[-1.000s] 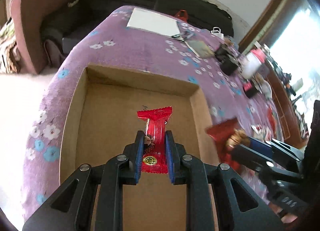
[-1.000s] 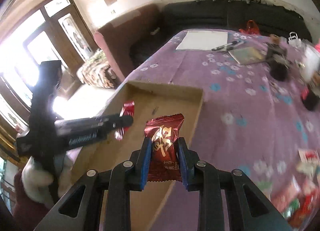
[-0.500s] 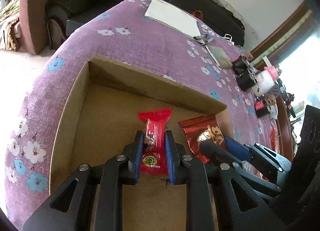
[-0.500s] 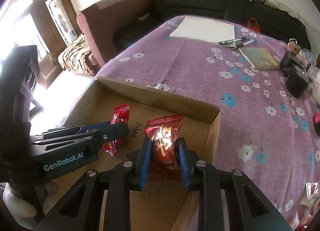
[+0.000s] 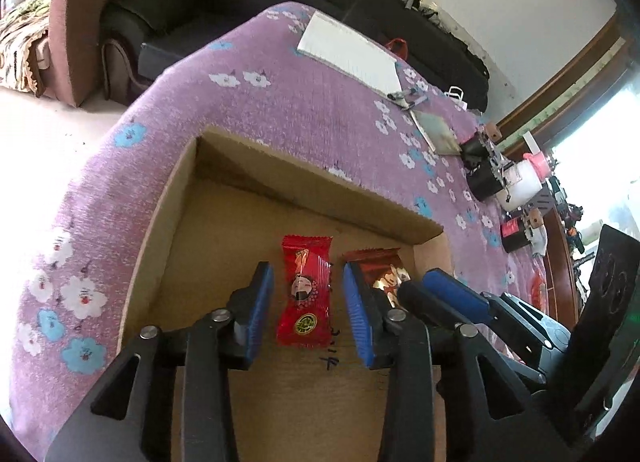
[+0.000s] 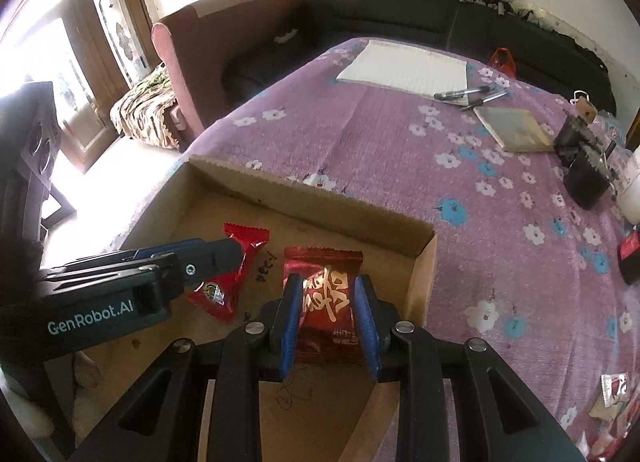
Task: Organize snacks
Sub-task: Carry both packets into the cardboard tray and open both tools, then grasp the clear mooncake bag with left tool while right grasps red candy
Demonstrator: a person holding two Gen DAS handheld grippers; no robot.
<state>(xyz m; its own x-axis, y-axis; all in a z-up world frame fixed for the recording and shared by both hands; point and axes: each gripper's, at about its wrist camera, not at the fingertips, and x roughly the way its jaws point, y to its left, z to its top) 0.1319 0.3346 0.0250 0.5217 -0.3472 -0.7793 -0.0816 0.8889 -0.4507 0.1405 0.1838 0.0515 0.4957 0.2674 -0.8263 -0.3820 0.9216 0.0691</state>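
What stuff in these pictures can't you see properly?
- Dark red snack: left wrist view, mostly hidden behind the right hand-held gripper.
- Bright red snack: right wrist view, partly covered by the left hand-held gripper.
- Snack wrappers: right wrist view, cut off at the edge.
- Box: near side hidden in both views.
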